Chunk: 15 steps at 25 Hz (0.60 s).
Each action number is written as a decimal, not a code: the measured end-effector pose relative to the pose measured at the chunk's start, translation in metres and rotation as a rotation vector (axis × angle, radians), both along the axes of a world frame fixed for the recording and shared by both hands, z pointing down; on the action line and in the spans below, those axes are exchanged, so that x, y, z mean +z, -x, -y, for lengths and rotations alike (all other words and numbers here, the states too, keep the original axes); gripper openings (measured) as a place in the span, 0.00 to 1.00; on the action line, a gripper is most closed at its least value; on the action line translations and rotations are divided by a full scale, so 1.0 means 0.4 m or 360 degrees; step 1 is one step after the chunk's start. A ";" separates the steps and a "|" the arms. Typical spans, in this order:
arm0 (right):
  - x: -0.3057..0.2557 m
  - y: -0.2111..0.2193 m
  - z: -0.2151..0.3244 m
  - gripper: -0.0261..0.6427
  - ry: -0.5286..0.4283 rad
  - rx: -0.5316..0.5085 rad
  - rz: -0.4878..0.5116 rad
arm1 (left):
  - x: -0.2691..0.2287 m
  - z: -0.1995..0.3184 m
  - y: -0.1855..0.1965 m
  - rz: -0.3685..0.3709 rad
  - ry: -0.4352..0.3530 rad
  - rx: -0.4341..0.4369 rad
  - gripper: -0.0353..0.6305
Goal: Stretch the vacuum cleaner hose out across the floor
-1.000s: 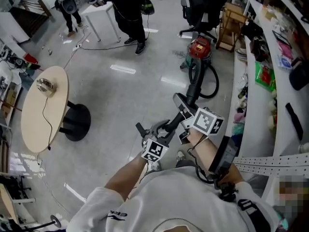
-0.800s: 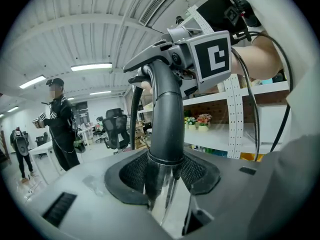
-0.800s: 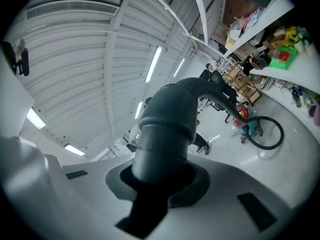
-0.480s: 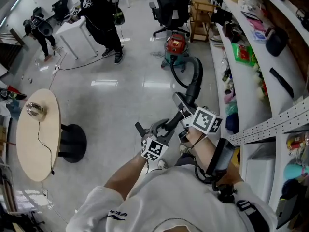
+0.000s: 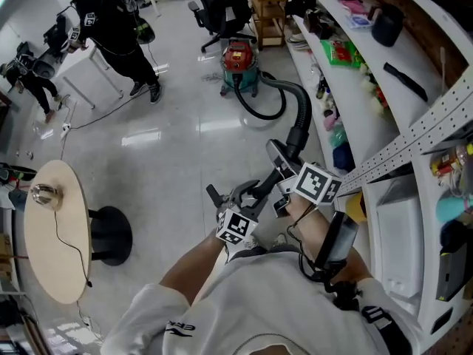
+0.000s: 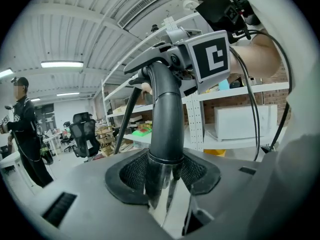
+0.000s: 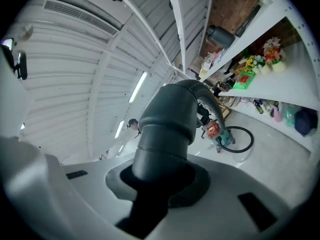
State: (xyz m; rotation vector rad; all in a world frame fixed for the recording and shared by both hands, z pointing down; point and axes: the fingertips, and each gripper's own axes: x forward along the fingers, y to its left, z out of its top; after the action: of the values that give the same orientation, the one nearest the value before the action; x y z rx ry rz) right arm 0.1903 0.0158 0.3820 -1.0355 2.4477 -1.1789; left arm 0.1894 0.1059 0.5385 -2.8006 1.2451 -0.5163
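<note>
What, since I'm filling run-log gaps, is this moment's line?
left gripper: shut on wand | right gripper: shut on hose cuff | hose: looped beside vacuum cleaner

Black hose [image 5: 301, 117], red-and-teal vacuum cleaner [image 5: 238, 56], beige table [image 5: 55, 250], grey floor [image 5: 185, 161], black-and-white marker cubes [image 5: 319, 184]

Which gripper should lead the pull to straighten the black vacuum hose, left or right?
Probably right. The right gripper clamps the grey cuff where the black flexible hose starts, nearer the loop beside the red vacuum cleaner. The left gripper clamps the chrome wand tube behind it.
</note>
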 end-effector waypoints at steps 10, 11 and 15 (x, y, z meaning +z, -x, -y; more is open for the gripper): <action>0.005 -0.223 -0.115 0.17 -0.0002 0.0206 0.0024 | 0.005 -0.110 -0.188 0.0037 0.0002 0.0209 0.29; 0.005 -0.245 -0.129 0.17 0.0001 0.0222 0.0026 | 0.004 -0.125 -0.208 0.0041 0.0003 0.0229 0.29; 0.012 -0.333 -0.190 0.17 0.0033 0.0297 0.0040 | 0.005 -0.193 -0.282 0.0060 0.0027 0.0317 0.29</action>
State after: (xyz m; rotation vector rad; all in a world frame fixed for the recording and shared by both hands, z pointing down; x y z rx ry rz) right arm 0.3234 0.0916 0.3867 -1.2171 2.2674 -1.1510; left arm 0.3023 0.1833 0.5405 -2.8712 0.9453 -0.5659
